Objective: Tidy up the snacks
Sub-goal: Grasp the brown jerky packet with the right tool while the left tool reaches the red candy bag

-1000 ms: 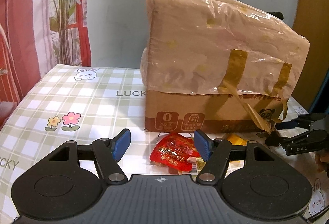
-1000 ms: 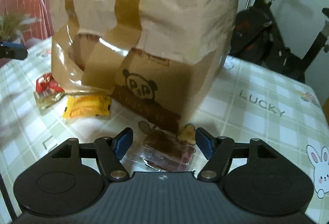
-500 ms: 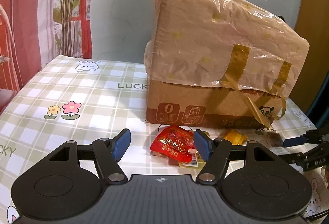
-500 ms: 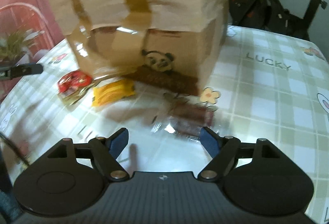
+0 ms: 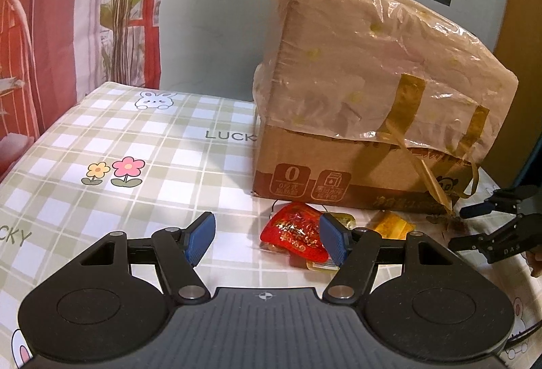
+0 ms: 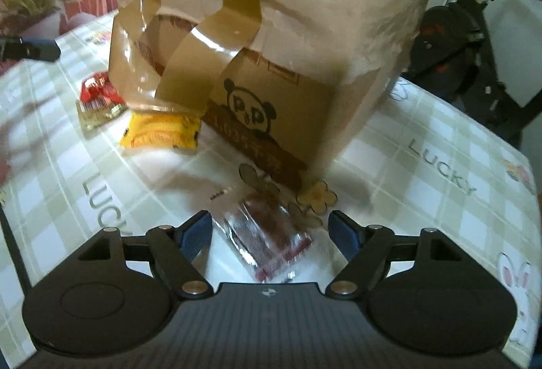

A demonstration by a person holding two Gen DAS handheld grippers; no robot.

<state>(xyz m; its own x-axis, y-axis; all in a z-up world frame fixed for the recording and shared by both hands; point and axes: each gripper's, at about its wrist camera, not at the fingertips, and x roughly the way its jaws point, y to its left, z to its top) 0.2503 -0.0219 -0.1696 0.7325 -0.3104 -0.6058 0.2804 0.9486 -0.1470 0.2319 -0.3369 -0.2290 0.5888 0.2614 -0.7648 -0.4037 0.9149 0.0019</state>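
My left gripper (image 5: 267, 238) is open just above the checked tablecloth. A red snack packet (image 5: 293, 230) lies in front of it, close to its right finger, with no pad on it. A yellow packet (image 5: 391, 225) lies further right, against the plastic-wrapped cardboard box (image 5: 338, 165). My right gripper (image 6: 270, 233) has its jaws closing; a clear packet with a brown snack (image 6: 271, 226) lies flat between them, untouched by the pads. The right wrist view also shows the yellow packet (image 6: 162, 131) and the red packet (image 6: 98, 91) to the left by the box (image 6: 288, 64).
The tall box with loose tape strips stands mid-table behind all the packets. The right gripper (image 5: 491, 223) shows at the left wrist view's right edge. An exercise bike (image 6: 457, 40) stands beyond the table's far edge. A plant (image 5: 118, 13) and a curtain stand left.
The right gripper pulled back from the clear packet half a second ago, then came down close again, so the packet lies between its fingers once more. The left gripper has hardly moved.
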